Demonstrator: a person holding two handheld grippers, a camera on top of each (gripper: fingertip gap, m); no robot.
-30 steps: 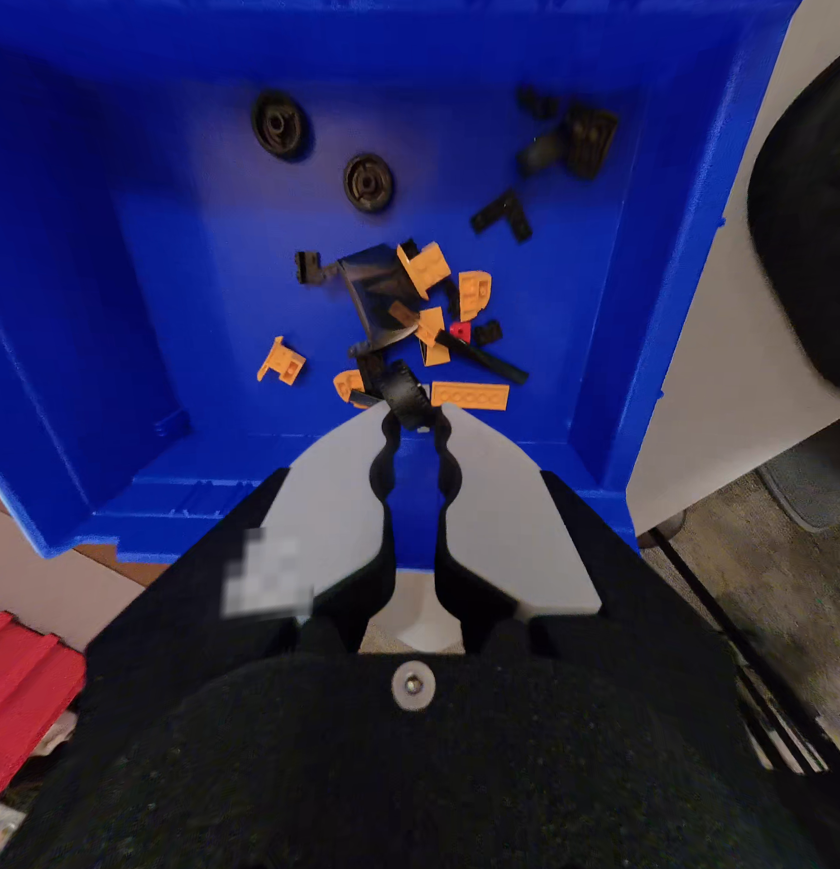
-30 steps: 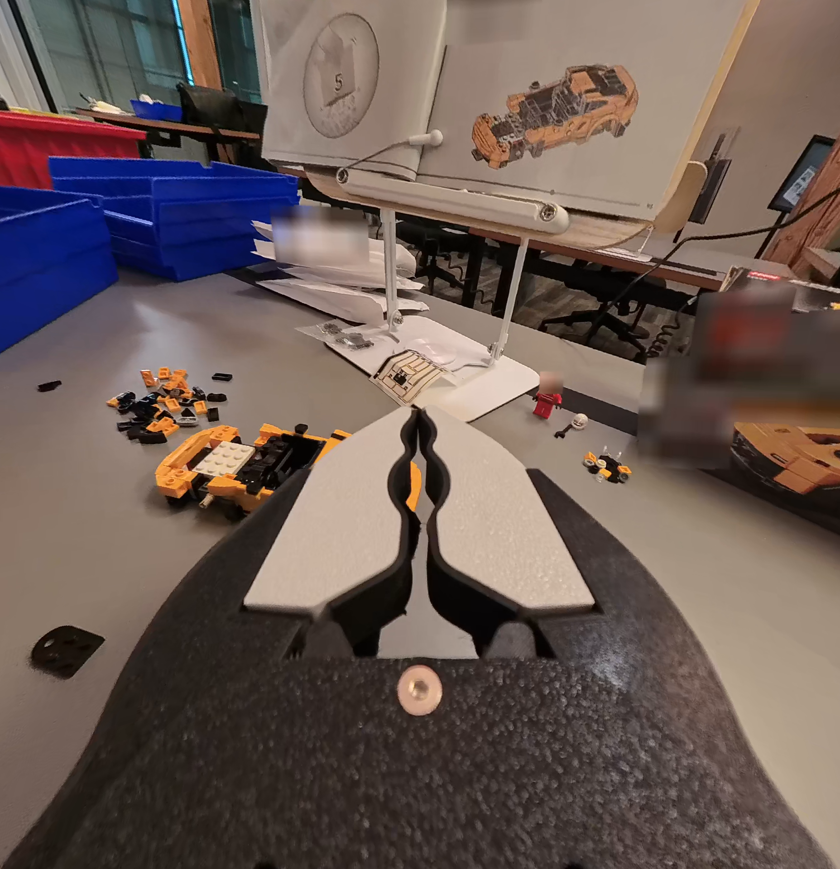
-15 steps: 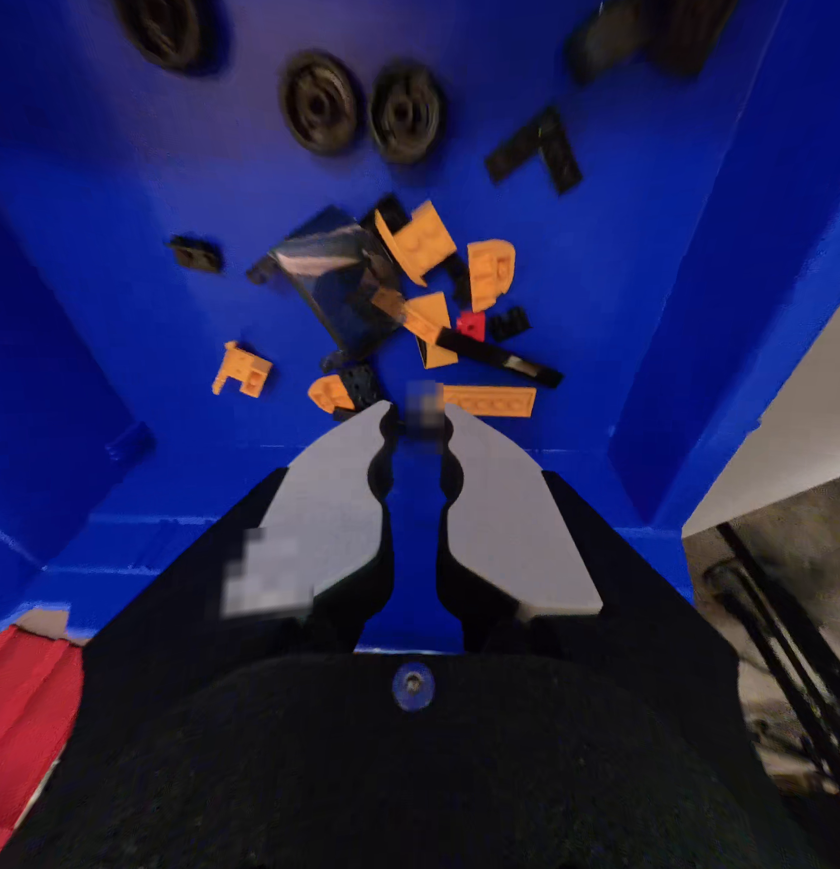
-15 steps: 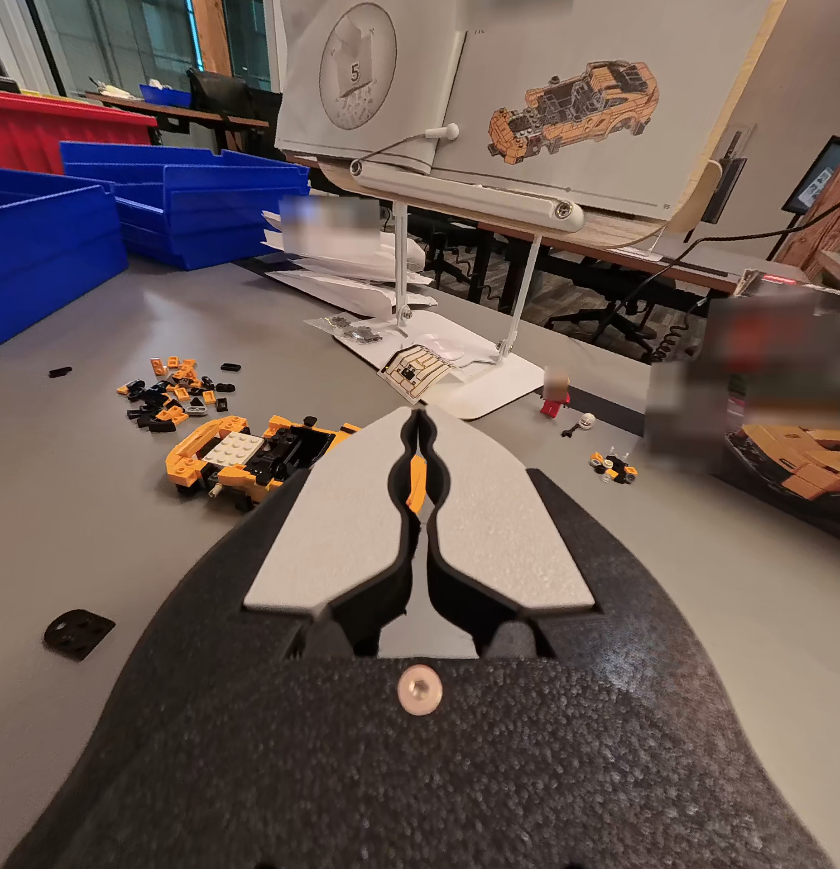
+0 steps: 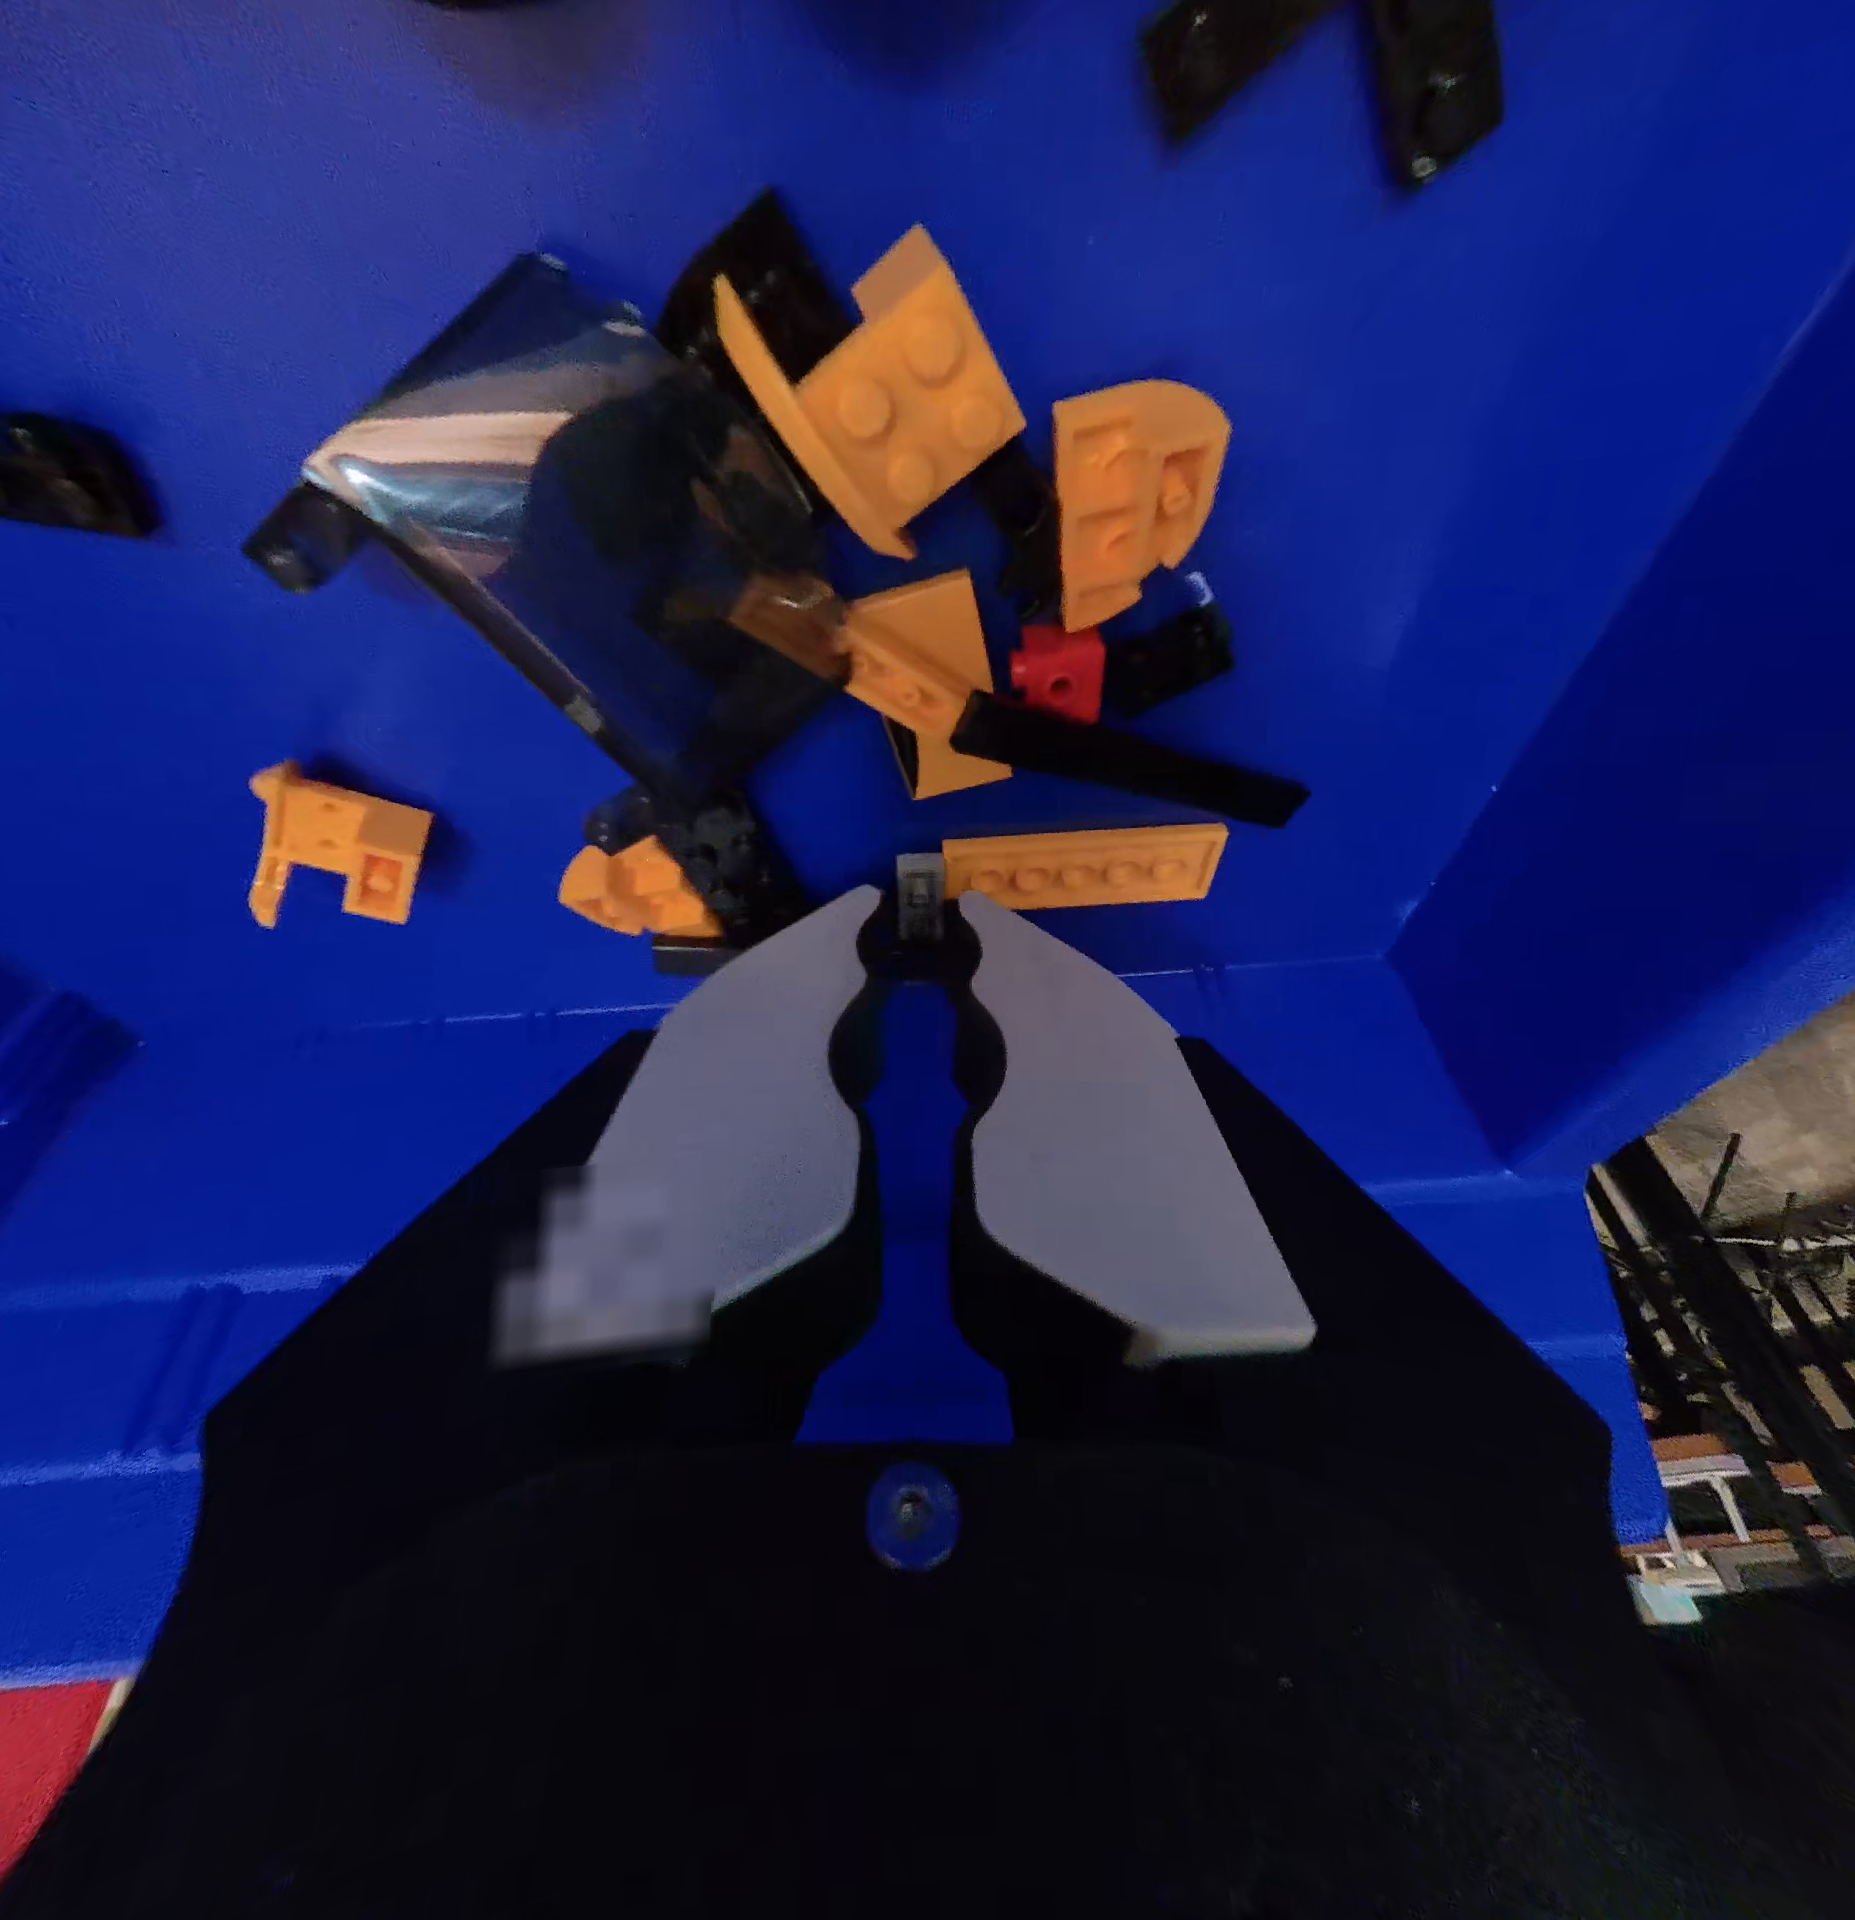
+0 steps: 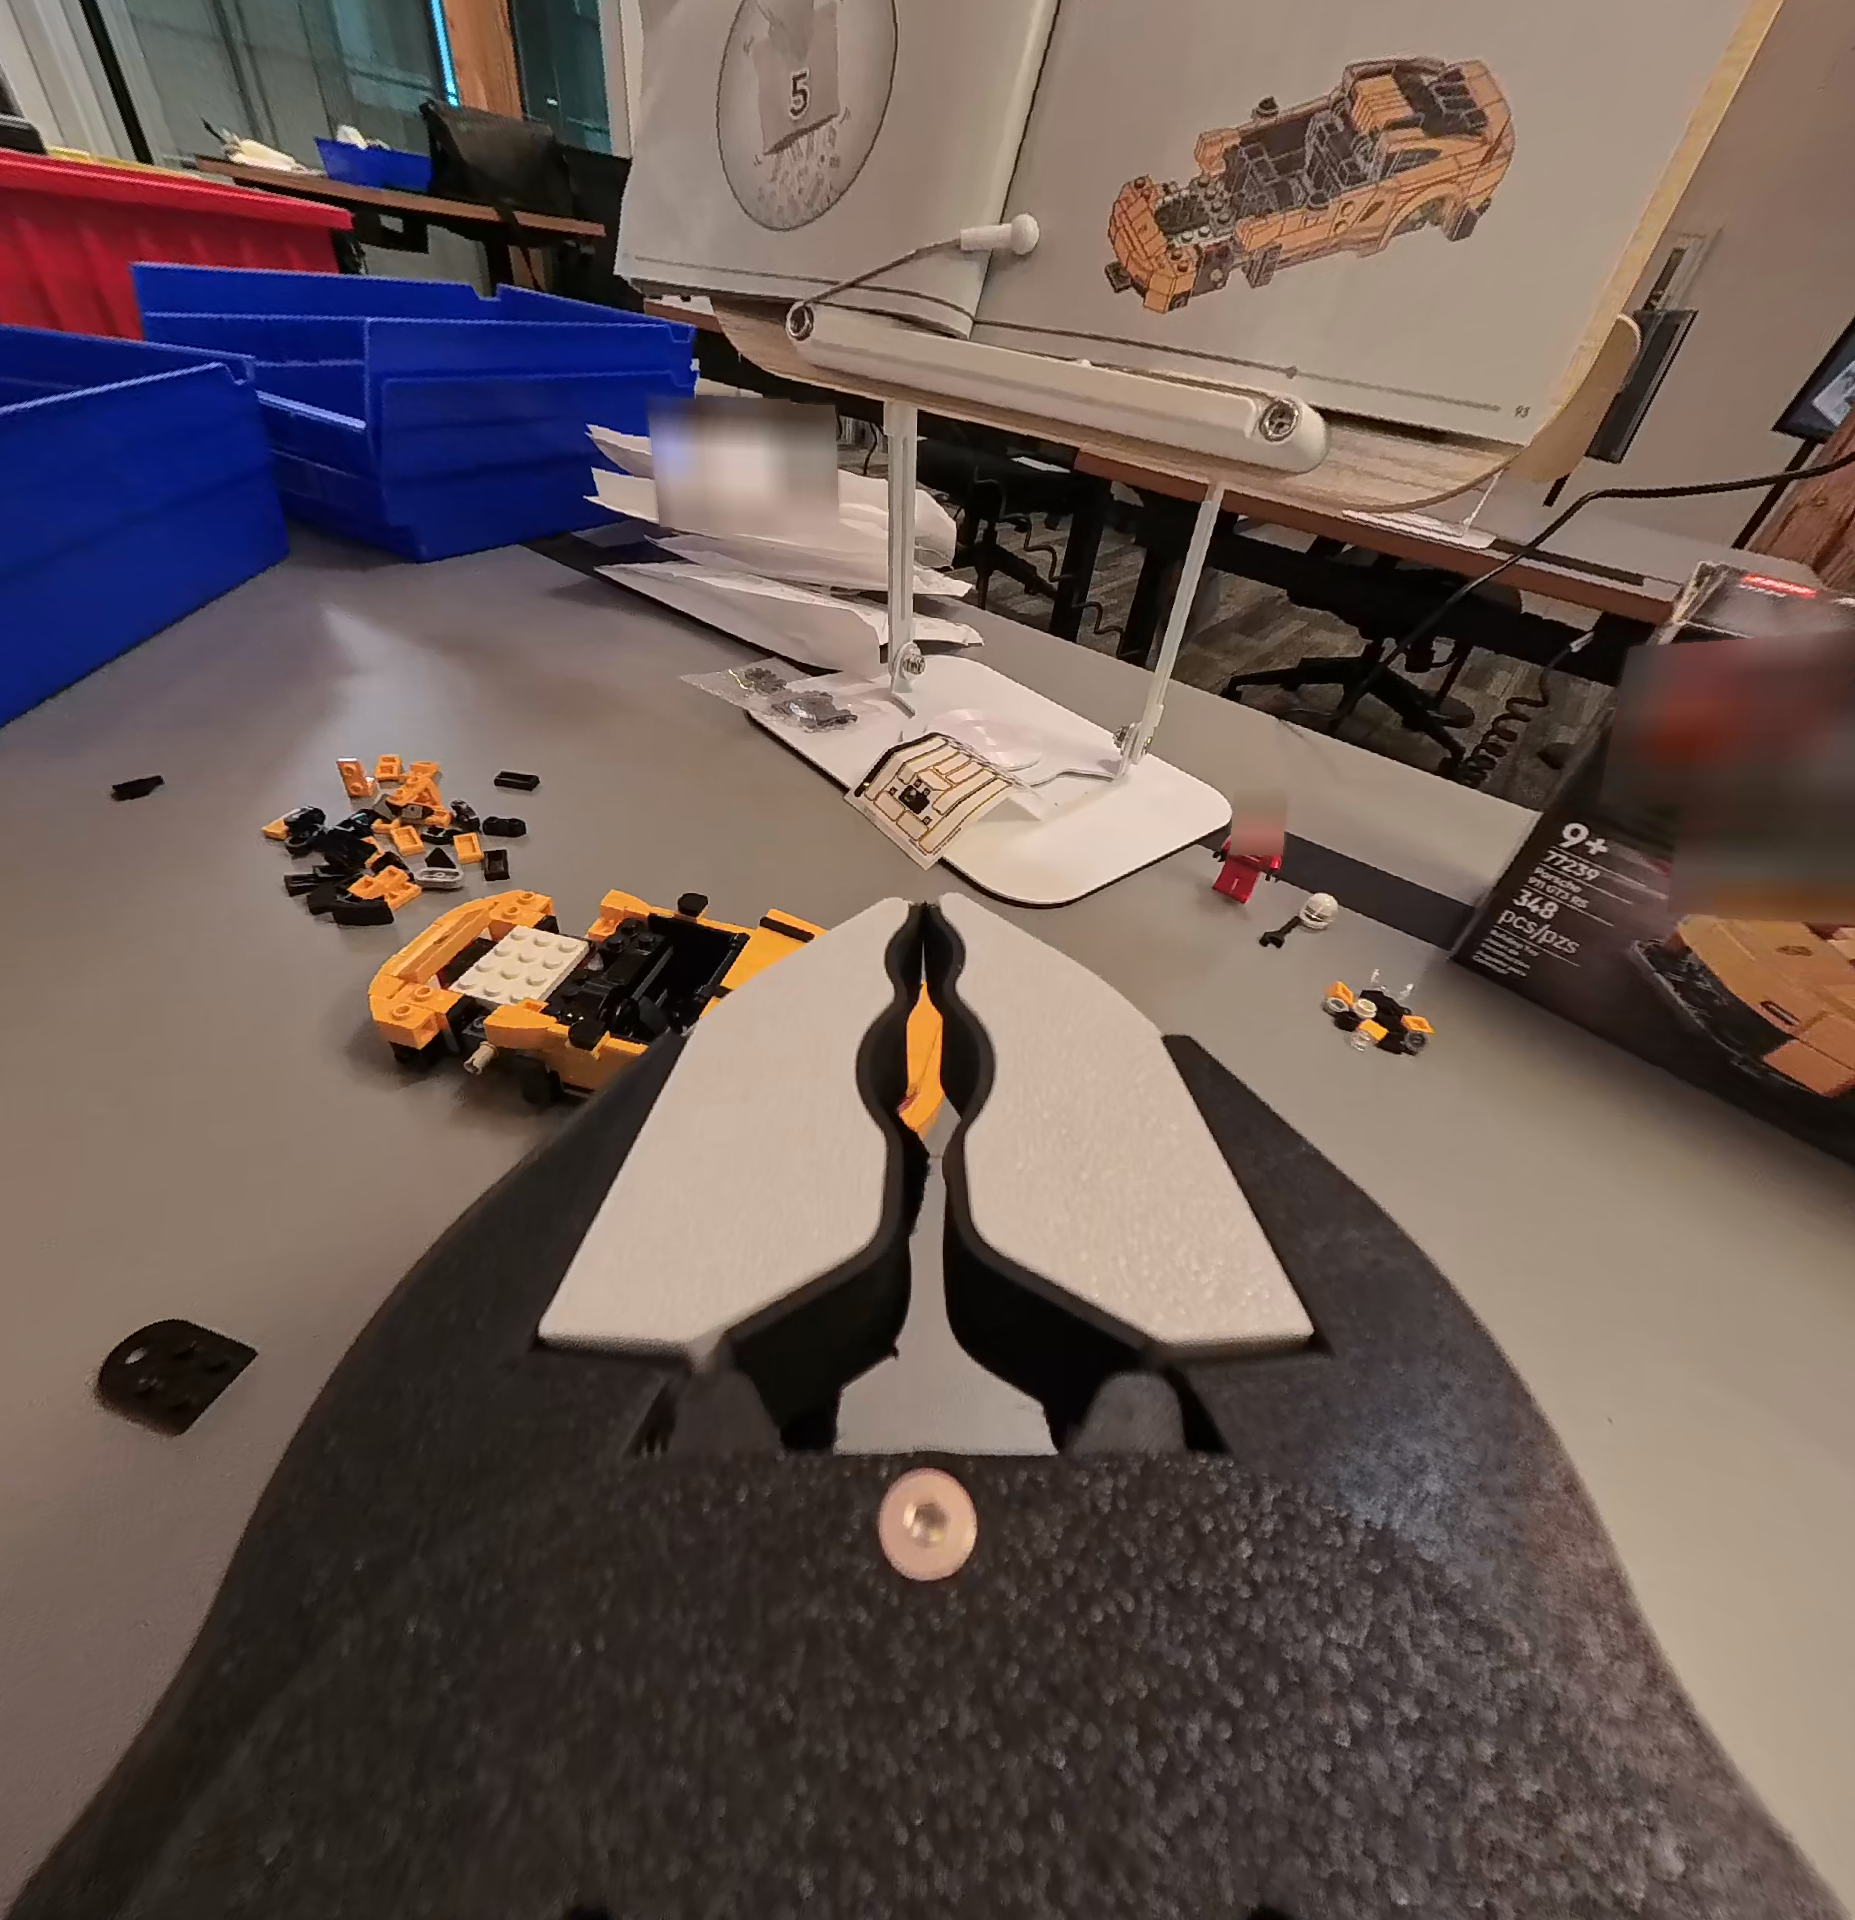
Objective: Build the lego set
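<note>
Blue bin point(image 5: 1629, 623) fills my left view, where my left hand-held gripper point(image 5: 919, 914) pinches a small grey piece point(image 5: 919, 891) at its tips, an orange plate point(image 5: 1084, 868) just at 3 o'clock. My right hand-held gripper point(image 6: 923, 914) is closed on nothing above the surface point(image 6: 227, 1195), the orange car point(image 6: 570, 982) at 9 o'clock.

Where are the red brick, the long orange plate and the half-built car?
red brick point(image 5: 1056, 675), left wrist view, its front face.
long orange plate point(image 5: 1084, 864), left wrist view, its studded top.
half-built car point(image 6: 518, 961), right wrist view, its white plate.
</note>
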